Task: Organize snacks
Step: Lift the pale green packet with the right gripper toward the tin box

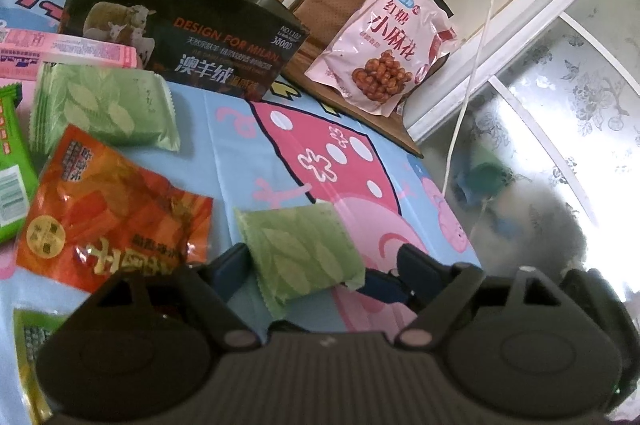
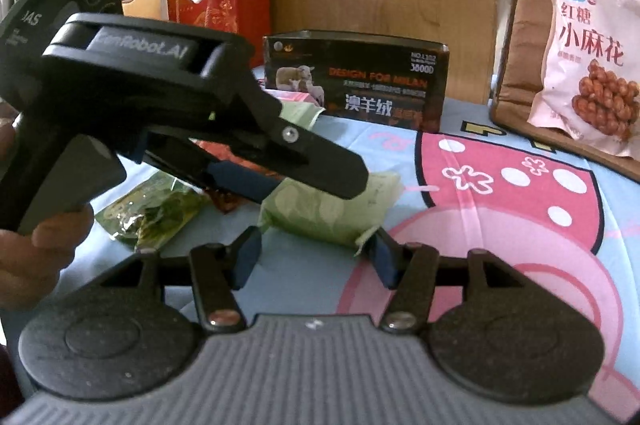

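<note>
Where your target lies: green leaf-print packet point(image 1: 296, 257) flat on the cartoon tablecloth point(image 1: 320, 145), near its front edge.
Your left gripper point(image 1: 320, 261): jaws fairly wide and astride the packet; left pad at its edge, right pad clear of it, no squeeze.
Your right gripper point(image 2: 316, 253): jaws about half open; packet just ahead of the tips, right tip at its torn corner, nothing gripped.
Your hand point(image 2: 36, 245): wrapped round the left gripper's handle, seen in the right wrist view.
Neighbours: orange packet point(image 1: 112, 209) just left of the target; second green packet point(image 1: 104, 105) behind that.
Further back: dark sheep-print box point(image 1: 180, 37) standing on the cloth, pink boxes point(image 1: 60, 53) beside it.
Far right: pink bag of fried twists point(image 1: 384, 45) leaning on a chair cushion point(image 1: 328, 1).
</note>
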### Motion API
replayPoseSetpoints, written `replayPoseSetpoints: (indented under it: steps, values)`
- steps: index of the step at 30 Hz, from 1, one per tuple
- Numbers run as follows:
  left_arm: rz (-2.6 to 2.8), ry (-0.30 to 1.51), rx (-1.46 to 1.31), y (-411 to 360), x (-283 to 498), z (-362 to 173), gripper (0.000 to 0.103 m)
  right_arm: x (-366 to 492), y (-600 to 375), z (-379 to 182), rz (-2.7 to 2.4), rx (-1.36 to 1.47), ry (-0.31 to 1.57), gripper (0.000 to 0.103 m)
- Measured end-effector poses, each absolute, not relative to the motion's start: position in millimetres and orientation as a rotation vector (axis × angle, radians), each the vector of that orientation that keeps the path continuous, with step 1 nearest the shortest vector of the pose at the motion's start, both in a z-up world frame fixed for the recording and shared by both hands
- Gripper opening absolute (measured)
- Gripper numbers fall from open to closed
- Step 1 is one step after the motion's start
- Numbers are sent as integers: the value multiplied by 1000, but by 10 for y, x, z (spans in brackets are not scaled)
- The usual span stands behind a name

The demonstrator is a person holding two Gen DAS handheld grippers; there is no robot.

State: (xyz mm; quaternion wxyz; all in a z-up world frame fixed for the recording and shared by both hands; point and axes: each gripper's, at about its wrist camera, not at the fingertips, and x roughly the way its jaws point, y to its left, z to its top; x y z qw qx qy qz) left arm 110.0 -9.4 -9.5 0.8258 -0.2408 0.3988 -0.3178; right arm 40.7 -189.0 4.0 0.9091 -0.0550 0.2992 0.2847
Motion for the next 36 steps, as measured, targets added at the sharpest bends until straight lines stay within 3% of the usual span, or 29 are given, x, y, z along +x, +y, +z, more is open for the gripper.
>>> replayPoseSetpoints:
  steps: [12,19,21,36]
  values:
    - [-674,837,-515,-92,1075,-113,82,413,-1889,33,564,-108,624,68]
    - [-645,833,-505,-102,1070,-82,78,397,-1882,42,563,-120,603,52]
    - [-650,823,-507,-85,1061,-58,78,393,-1900,49,528,-114,595,32]
    - [-656,767,-504,-44,1015,99,78,341,-1951,120,533,-39,533,29]
